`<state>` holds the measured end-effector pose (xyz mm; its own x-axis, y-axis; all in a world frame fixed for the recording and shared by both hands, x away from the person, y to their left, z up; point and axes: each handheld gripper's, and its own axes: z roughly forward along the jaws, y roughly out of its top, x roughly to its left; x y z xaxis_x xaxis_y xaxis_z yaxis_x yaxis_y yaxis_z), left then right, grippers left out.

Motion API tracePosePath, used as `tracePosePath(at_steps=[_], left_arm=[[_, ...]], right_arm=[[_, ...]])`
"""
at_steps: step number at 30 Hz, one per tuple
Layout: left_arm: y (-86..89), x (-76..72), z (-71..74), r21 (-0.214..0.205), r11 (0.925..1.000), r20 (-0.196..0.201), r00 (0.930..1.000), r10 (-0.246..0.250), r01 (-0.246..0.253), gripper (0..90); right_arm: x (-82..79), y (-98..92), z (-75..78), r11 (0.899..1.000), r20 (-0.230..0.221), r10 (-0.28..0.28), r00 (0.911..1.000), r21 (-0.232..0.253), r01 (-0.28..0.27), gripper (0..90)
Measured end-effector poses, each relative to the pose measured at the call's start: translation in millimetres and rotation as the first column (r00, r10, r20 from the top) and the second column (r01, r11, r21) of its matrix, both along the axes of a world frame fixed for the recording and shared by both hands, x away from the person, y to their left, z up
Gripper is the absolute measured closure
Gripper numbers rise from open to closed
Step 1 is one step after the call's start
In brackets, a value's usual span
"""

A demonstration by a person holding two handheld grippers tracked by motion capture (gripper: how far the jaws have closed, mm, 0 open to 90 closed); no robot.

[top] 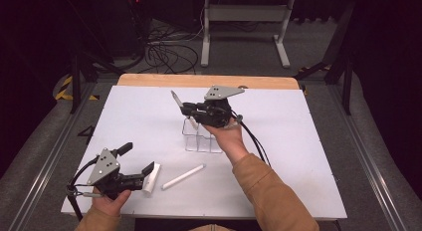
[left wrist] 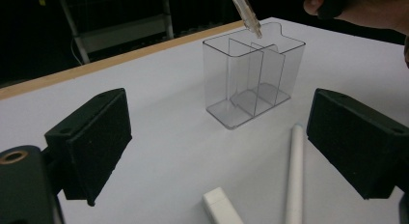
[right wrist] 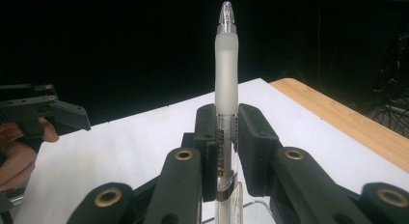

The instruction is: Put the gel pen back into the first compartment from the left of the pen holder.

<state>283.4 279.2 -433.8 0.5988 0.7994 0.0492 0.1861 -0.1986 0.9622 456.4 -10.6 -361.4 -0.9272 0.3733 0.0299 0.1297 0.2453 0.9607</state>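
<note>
right gripper (top: 191, 110) clamped on a clear pen (right wrist: 226, 74), both pads pressed to the barrel just below the frosted grip; in the right gripper view the pen stands along the jaws with its tip away from the camera. in the high view this gripper hangs just above the clear divided holder (top: 201, 137), held by the right hand (top: 226, 134), pen tip pointing up and to the far left of the holder. in the left gripper view the pen end (left wrist: 245, 14) sits just over the holder's rim (left wrist: 253, 43), not inside a compartment. left gripper (top: 135, 159) wide open, nothing between the jaws, low over the white table (top: 298, 141) well to the near left of the holder. white marker (top: 183, 176) lies flat on the table near the holder's near side. small white block (top: 152, 177) lies just left of the marker, beside the left gripper's nearer jaw; contact cannot be told.
</note>
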Motion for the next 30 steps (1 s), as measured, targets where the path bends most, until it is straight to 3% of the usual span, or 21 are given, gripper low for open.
tracePosePath(at_steps=[24, 30], left_arm=[[0.0, 0.4, -0.3, -0.002, 1.0, -0.002, 1.0, -0.002, 0.002, 9.2], [0.0, 0.1, -0.2, -0.003, 1.0, -0.003, 1.0, -0.001, 0.001, 9.2]], right_arm=[[4.9, 9.6, -13.5, 1.0, -0.013, -0.029, 0.9995, -0.009, 0.028, 77.9], [5.7, 6.6, -15.3, 0.999, -0.027, -0.043, 0.9987, -0.024, 0.043, 61.0]])
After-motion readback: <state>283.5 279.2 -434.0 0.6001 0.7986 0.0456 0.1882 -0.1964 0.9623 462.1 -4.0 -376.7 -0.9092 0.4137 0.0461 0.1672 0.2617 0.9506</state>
